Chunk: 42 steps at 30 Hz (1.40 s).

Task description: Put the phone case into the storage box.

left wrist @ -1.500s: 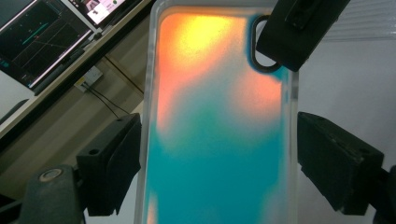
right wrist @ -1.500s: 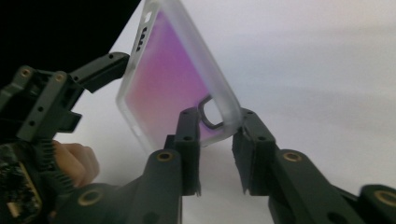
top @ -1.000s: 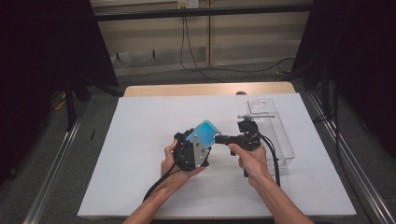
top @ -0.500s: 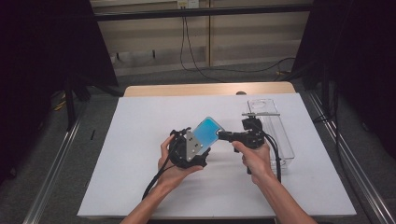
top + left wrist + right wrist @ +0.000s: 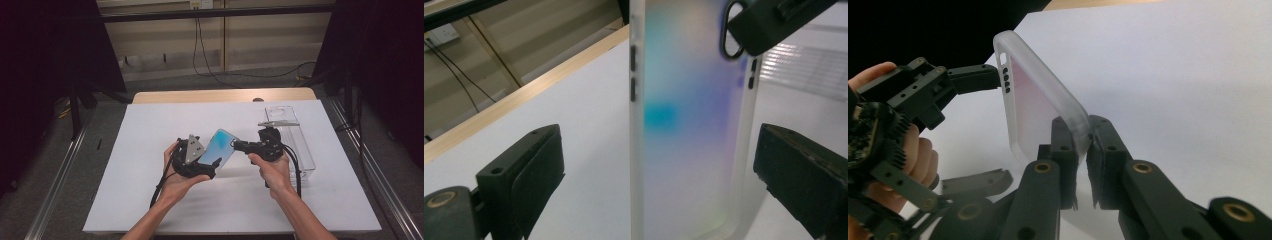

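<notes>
Two tools met over the middle of the white counter, one in each of my hands. My right tool had its jaws pressed together on one corner edge of the phone case, a frosted, translucent shell with a blue-to-violet sheen, and that pinch held the case up off the counter, tilted. In the right gripper view the case rose from between my two black jaws, its rounded rim toward the camera and a row of small holes along the far end. My left tool was spread wide, one jaw on either side of the case and neither jaw touching it; in the left gripper view the case stood upright in the gap, with two dark side buttons on its left rim and an oval cutout near the top. A jaw tip of the right tool covered the top right corner of the case there. From above, my left hand gripped the left tool just beside the case's lower end, and my right hand held the right tool at the case's upper right. A clear plastic box lay on the counter just right of my right hand.
</notes>
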Tool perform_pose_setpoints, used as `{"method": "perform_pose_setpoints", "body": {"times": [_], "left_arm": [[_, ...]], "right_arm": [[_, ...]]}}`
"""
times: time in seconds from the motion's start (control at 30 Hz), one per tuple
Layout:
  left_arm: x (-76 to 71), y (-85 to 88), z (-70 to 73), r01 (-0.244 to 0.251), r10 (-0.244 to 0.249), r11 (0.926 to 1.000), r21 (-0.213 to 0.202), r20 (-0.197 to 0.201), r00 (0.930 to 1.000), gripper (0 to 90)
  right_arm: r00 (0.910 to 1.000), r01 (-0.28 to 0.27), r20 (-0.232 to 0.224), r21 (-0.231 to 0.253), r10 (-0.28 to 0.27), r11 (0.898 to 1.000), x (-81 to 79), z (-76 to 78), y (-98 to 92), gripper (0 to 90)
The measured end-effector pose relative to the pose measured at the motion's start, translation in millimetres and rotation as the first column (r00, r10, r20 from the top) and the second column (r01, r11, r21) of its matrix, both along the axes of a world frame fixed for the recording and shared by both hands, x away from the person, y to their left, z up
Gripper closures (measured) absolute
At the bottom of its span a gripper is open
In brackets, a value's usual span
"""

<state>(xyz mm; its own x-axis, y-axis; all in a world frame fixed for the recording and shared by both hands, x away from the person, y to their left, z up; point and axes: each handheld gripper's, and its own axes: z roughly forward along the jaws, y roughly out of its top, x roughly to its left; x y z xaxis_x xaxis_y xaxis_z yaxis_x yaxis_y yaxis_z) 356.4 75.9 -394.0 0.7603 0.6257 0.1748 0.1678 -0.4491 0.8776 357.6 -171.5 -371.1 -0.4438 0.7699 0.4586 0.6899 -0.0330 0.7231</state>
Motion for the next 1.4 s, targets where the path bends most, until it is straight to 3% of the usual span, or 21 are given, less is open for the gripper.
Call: {"method": "perform_pose_setpoints", "body": {"times": [0.23, 0.37, 0.53, 0.63, 0.77, 0.9, 0.97, 1.17, 1.4], "left_arm": [[-3.0, 6.5, 1.5, -0.034, 0.033, 0.9992, -0.021, -0.034, 0.9989, 3.7], [-2.9, 16.0, -1.8, -0.031, 0.027, 0.9965, -0.077, -0.062, 0.9977, 3.6], [-3.2, 25.5, -1.9, -0.068, 0.064, 0.9944, -0.081, -0.049, 0.9967, 3.6], [-3.3, 32.1, -1.0, -0.073, 0.066, 0.9884, -0.133, -0.057, 0.9962, 3.6], [-5.2, 38.6, -3.9, -0.088, 0.087, 0.9783, -0.187, -0.014, 0.9961, 3.6], [-5.6, 45.6, -9.6, -0.098, 0.093, 0.9696, -0.224, -0.032, 0.9951, 3.6], [-6.4, 50.2, -13.1, -0.104, 0.099, 0.969, -0.224, -0.029, 0.9946, 3.6], [-7.7, 65.8, -18.3, -0.135, 0.13, 0.955, -0.264, -0.036, 0.9908, 3.7], [-12.1, 84.6, -21.1, -0.157, 0.155, 0.9462, -0.283, -0.029, 0.9875, 3.6]], "right_arm": [[0.9994, 0.013, 0.031, 0.006, -0.013, 1.0, -3.1, 4.1, -5.2, 83.1], [0.998, 0.026, 0.058, -0.007, -0.026, 1.0, -5.0, 6.8, -10.1, 83.1], [0.9961, 0.03, 0.083, -0.019, -0.029, 0.999, -7.2, 8.3, -11.3, 83.1], [0.9953, 0.037, 0.091, -0.024, -0.034, 0.999, -7.5, 8.9, -12.2, 83.1], [0.9937, 0.044, 0.104, -0.033, -0.04, 0.998, -7.2, 9.2, -14.1, 83.1], [0.9924, 0.05, 0.115, -0.041, -0.046, 0.998, -7.6, 10.1, -16.5, 83.1], [0.9918, 0.052, 0.119, -0.045, -0.047, 0.998, -7.8, 10.2, -17.7, 83.1], [0.9899, 0.063, 0.13, -0.047, -0.056, 0.997, -7.6, 11.8, -21.9, 83.2], [0.9869, 0.075, 0.148, -0.07, -0.064, 0.995, -9.4, 16.7, -30.5, 83.2]]}}
